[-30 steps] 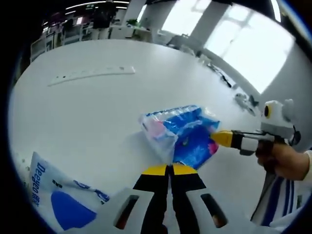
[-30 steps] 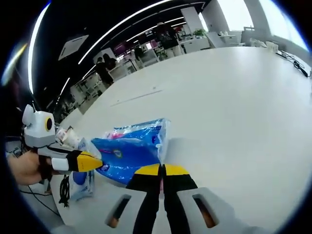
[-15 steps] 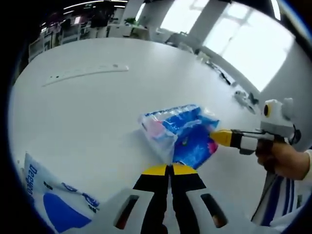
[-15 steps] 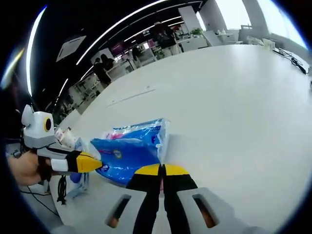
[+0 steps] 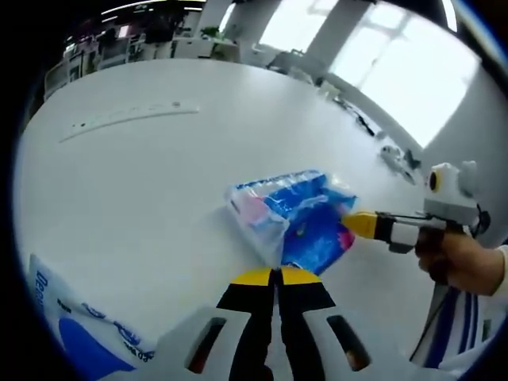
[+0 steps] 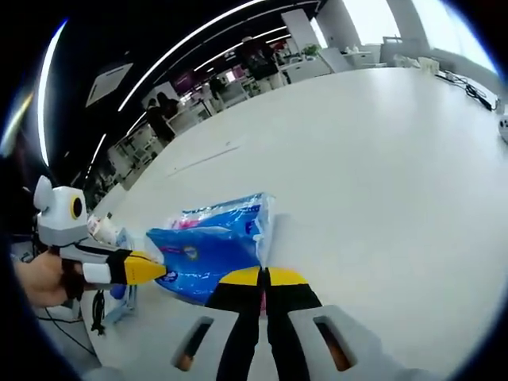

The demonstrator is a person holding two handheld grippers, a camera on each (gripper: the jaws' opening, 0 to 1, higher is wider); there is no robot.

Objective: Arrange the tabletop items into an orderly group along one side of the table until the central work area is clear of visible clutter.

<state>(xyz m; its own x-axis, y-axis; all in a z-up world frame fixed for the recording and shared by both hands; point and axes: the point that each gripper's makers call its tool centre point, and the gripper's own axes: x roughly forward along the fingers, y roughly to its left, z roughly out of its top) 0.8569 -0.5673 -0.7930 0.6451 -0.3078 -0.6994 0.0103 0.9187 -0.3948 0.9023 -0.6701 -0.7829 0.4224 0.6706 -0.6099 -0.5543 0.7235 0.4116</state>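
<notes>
Blue tissue pack (image 5: 295, 218) on white table (image 5: 143, 182) in bright office, both grippers' jaws pinched onto its edges.

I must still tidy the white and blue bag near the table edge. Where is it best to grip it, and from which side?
Probably the bag is best pinched at its upper edge, coming from the table centre: it lies flat and soft, so only a thin edge fits a claw. Both claws look shut on the blue tissue pack.

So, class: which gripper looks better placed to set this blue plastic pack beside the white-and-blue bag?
Probably left: both the left gripper and the right gripper clamp the blue plastic pack, but the white-and-blue bag lies on the left's side.
</notes>
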